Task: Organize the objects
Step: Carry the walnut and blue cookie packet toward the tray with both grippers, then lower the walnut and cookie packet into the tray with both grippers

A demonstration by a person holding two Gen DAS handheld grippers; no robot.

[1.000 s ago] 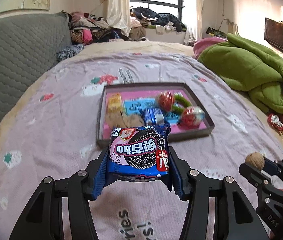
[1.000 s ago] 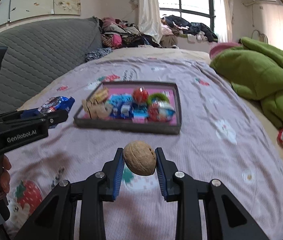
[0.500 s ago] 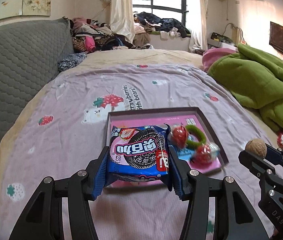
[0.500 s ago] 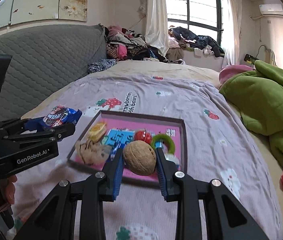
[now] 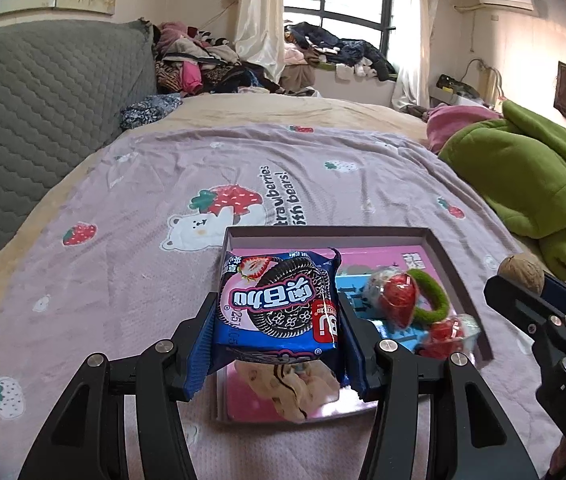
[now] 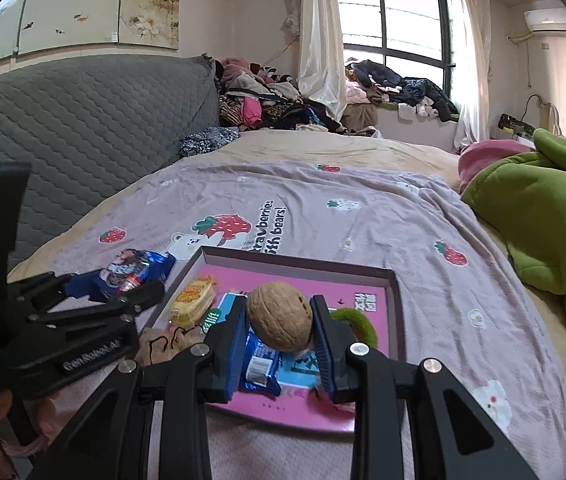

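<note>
Bedsheet (image 5: 323, 168) reads "strawberries with bears!"; left hand-held gripper (image 5: 279, 320) clamps cookie pack (image 5: 279, 304); right hand-held gripper (image 6: 279, 334) clamps walnut (image 6: 279, 316).

Blue-and-pink cookie packet (image 5: 279, 304), tan walnut (image 6: 279, 322), pink-floored tray (image 5: 459, 276), strawberry-printed lilac sheet (image 5: 143, 208)

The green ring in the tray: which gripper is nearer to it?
Right. The right gripper, holding the walnut, is just beside the green ring; the left gripper is over the tray's other side.

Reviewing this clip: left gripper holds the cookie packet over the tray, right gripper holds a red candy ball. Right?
Not quite. The right gripper holds a walnut, as the right wrist view shows; the red candy balls lie in the tray. The left gripper does hold the cookie packet over it.
</note>
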